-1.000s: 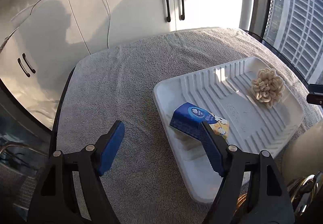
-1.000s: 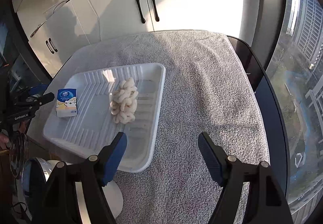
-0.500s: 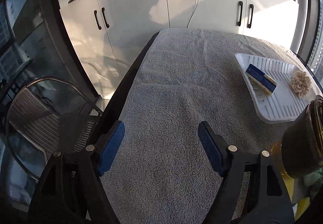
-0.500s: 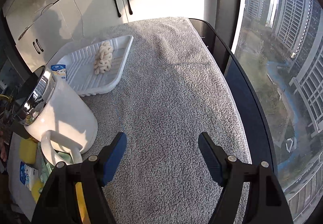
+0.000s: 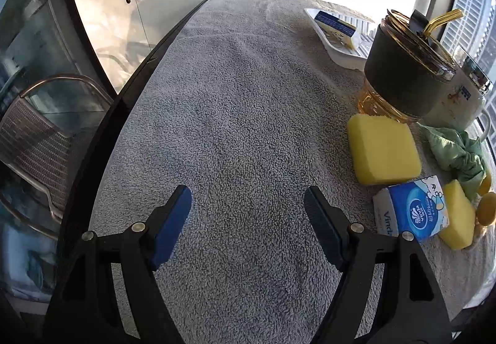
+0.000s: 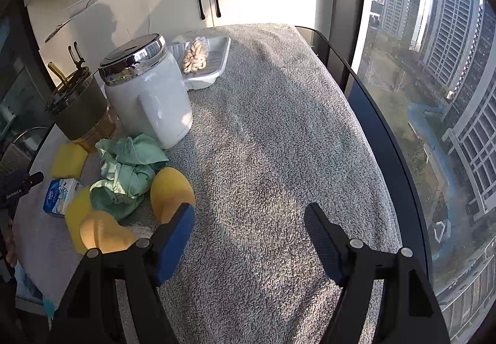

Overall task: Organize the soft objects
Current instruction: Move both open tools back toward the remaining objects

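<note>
A white tray (image 5: 333, 48) at the far side holds a blue tissue pack (image 5: 336, 24) and a cream scrunchie (image 6: 195, 57); its rim also shows in the right wrist view (image 6: 221, 62). Near me lie a yellow sponge (image 5: 383, 148), a second blue tissue pack (image 5: 412, 213), a green cloth (image 6: 127, 170) and more yellow sponges (image 6: 170, 192). My left gripper (image 5: 248, 207) is open and empty over bare towel, left of the pile. My right gripper (image 6: 249, 226) is open and empty, right of the pile.
A white jug with a chrome lid (image 6: 148, 96) and a dark tumbler with a straw (image 5: 403, 77) stand between the pile and the tray. A grey towel (image 6: 279, 127) covers the table. A chair (image 5: 37, 133) stands at the left; a window is at the right.
Both grippers have pulled back from the tray toward the near end of the table. The tray is now far off, and the pile, jug and tumbler have come into view.
</note>
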`<act>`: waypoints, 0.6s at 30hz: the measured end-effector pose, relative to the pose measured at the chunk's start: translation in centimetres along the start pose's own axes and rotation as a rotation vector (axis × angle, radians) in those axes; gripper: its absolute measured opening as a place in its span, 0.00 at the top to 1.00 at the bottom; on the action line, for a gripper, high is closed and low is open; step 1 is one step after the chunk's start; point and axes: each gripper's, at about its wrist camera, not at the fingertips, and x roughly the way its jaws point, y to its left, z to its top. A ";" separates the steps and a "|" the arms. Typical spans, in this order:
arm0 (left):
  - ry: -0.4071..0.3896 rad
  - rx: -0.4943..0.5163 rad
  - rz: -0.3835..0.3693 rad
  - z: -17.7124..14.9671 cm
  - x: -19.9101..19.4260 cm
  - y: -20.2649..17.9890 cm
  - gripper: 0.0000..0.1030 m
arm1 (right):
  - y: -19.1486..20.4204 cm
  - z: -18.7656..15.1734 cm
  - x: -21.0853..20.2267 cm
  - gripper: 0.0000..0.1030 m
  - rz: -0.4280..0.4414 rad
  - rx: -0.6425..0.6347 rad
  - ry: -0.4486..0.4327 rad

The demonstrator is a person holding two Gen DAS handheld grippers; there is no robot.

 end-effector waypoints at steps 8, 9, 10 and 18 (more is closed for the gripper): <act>0.025 0.018 -0.180 -1.5 -2.9 -4.6 0.28 | 2.6 -1.8 -2.5 0.26 0.069 -0.045 -0.026; 0.021 0.021 -0.196 -1.4 -3.4 -5.3 0.28 | 3.0 -1.9 -2.6 0.26 0.073 -0.054 -0.030; 0.017 0.024 -0.206 -1.4 -3.7 -6.0 0.28 | 3.3 -1.9 -2.7 0.26 0.080 -0.064 -0.032; -0.023 0.036 -0.210 1.7 -3.1 -9.3 0.28 | 6.1 -1.9 -2.8 0.26 0.083 -0.154 -0.067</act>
